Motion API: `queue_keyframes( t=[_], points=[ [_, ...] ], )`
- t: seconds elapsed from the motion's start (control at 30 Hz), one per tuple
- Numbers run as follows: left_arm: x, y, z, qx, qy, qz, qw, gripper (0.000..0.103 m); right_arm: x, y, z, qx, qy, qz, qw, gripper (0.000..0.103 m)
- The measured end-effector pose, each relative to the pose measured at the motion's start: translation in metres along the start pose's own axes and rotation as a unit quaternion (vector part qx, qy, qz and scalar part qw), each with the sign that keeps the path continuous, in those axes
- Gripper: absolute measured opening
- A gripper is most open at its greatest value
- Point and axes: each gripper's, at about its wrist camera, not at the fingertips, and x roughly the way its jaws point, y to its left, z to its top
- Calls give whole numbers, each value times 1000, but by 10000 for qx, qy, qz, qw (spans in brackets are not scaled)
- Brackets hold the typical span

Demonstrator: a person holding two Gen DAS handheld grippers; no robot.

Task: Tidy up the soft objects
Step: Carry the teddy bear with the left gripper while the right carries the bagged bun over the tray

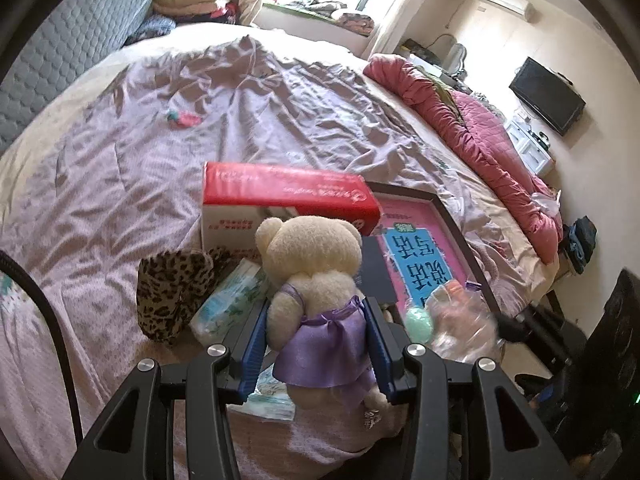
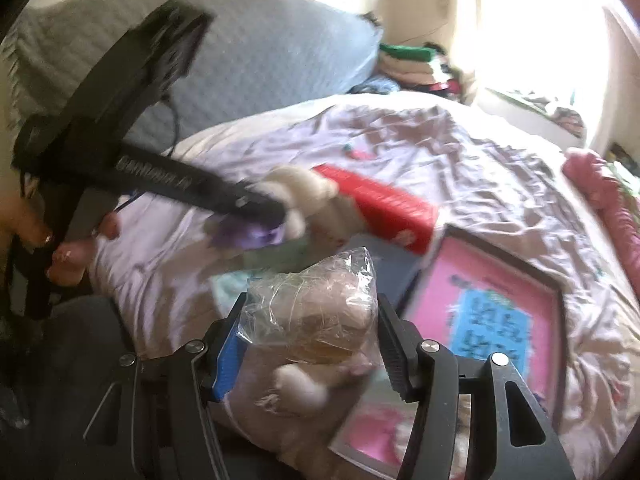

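Soft toys are the business here, and both are off the bed (image 1: 120,200) in a gripper. The teddy bear (image 1: 316,280), cream with a purple dress, sits upright between the left gripper (image 1: 318,340) jaws, which are clenched on its waist; a grip on the middle likely keeps the floppy head and legs from swinging. The right gripper (image 2: 312,344) has its jaws clenched on a pale plush toy wrapped in a clear plastic bag (image 2: 316,304), held just above the bed's near edge. Below the bear lie a red and white box (image 1: 288,204), a leopard-print pouch (image 1: 172,292), a tissue pack (image 1: 232,300) and a pink framed picture (image 1: 416,248). These hard, flat things crowd the near corner, so the toys probably need open sheet farther up.
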Motion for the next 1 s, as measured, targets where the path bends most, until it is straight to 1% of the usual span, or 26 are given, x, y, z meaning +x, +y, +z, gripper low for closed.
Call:
queue_keyframes(
  t=[0.1, 0.17, 0.3, 0.5, 0.63, 0.77, 1.0],
  points=[
    [-6, -11, 2, 100, -87, 2, 9999, 46, -14, -16, 2, 250, -137, -225, 9993, 61],
    [-7, -19, 3, 120, -100, -80, 9998, 46, -25, -27, 2, 436, -250, -354, 9981, 61],
    [-6, -37, 2, 280, -109, -112, 9995, 46, -51, -47, 2, 675, -491, -644, 9944, 61],
    [-1, -77, -6, 578, -80, -308, 9978, 46, -83, -73, -7, 1018, -729, -990, 9872, 61],
    [5, -102, -11, 736, -21, -417, 9964, 46, -96, -86, -15, 1208, -816, -1161, 9825, 61],
    [13, -120, -16, 859, 49, -444, 9953, 46, -105, -98, -22, 1394, -892, -1283, 9778, 61],
    [30, -136, -23, 983, 203, -472, 9938, 46, -112, -116, -37, 1599, -828, -1561, 9712, 61]
  ],
)
